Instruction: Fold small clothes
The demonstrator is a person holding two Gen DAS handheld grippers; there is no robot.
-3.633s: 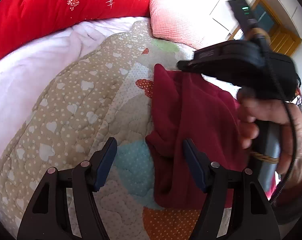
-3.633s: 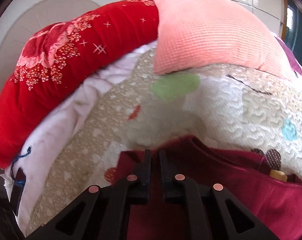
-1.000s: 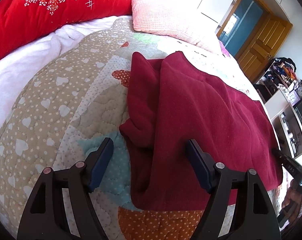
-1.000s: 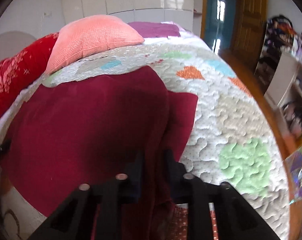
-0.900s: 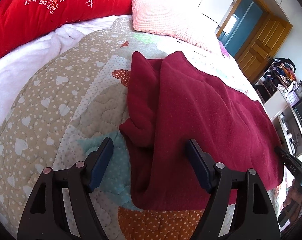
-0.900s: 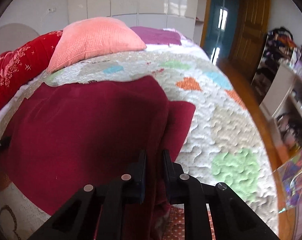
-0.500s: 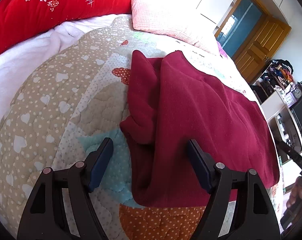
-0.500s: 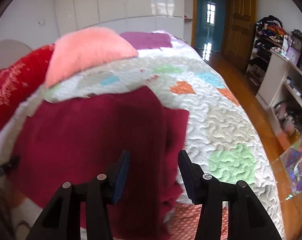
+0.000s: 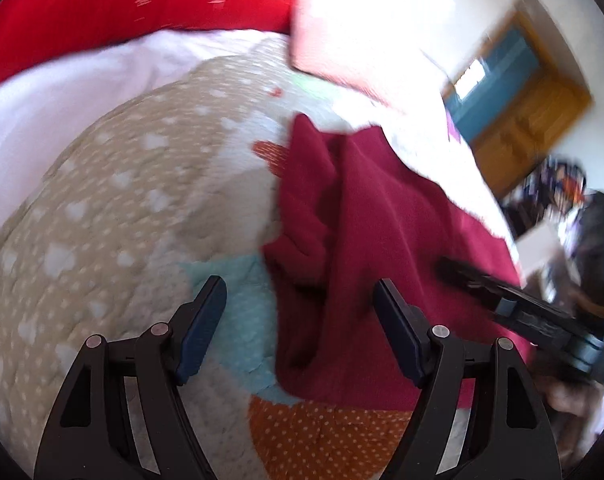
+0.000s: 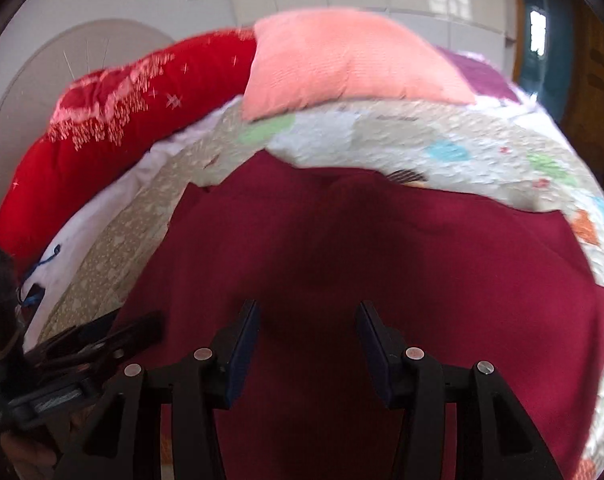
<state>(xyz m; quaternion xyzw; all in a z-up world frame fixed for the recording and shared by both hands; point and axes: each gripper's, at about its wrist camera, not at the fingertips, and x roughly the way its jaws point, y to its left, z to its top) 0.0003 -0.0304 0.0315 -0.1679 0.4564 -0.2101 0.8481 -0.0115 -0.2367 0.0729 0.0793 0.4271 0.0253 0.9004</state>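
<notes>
A dark red garment [image 9: 374, 232] lies spread on the patchwork quilt [image 9: 122, 200], with a bunched fold along its left edge. My left gripper [image 9: 300, 300] is open and empty, low over that edge. The right gripper shows in the left wrist view [image 9: 502, 296], coming in over the garment from the right. In the right wrist view the garment [image 10: 382, 248] fills the middle, and my right gripper [image 10: 308, 324] is open and empty above it. The left gripper shows in the right wrist view [image 10: 102, 340] at the lower left.
A red embroidered cushion [image 10: 122, 112] and a pink pillow [image 10: 342, 64] lie at the head of the bed. A white blanket [image 9: 62, 92] lies beside the quilt. A wooden door [image 9: 530, 92] and cluttered shelves are off to the right.
My right gripper has let go of the garment and opened, then swung back over it toward the left gripper. The left gripper stays open at the bunched edge.
</notes>
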